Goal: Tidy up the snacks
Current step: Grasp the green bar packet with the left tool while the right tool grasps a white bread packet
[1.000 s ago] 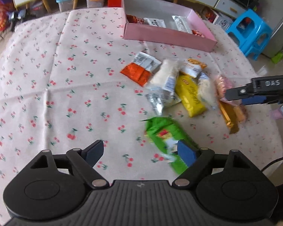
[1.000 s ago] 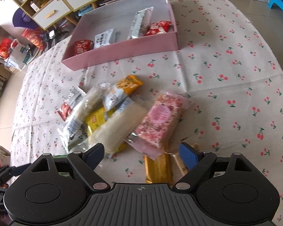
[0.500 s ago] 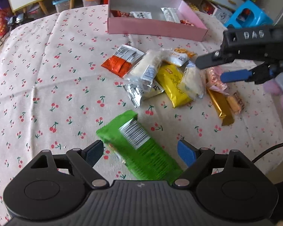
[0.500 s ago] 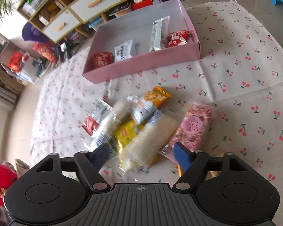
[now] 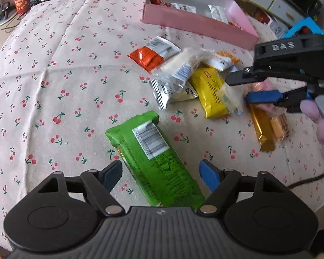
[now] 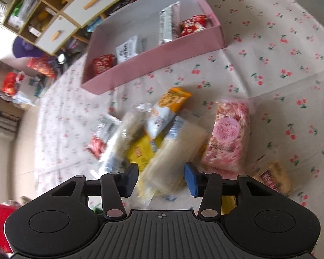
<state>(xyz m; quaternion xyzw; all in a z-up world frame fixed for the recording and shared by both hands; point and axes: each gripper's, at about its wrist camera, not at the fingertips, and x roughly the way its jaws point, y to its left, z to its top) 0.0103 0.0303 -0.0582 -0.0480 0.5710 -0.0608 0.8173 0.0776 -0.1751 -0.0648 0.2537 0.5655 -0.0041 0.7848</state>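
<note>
both tongs are mid-grab. the left tongs straddle the green packet, which lies flat on the cherry-print surface apart from the pile; the jaws have just been closing but gaps show on both sides, so they stand apart with the packet between them, not yet pinched. the right tongs have also just been closing, around the near end of the pale rice-cracker pack atop the pile. the picture is blurred there and i cannot tell whether the pads press on it; a sliver of gap seems to show, so i read them as apart.

risks, as i judge them: the green packet lies at a slant across the left jaws, so a squeeze may twist it or catch only a corner. the cracker pack overlaps the yellow packet and sits just beside the pink-speckled bag, so lifting may drag neighbours or nip two wrappers. its film looks slippery and may slide out. the pink box, already holding a few snacks, stands well apart, so a weak grip could drop on the way.
</note>
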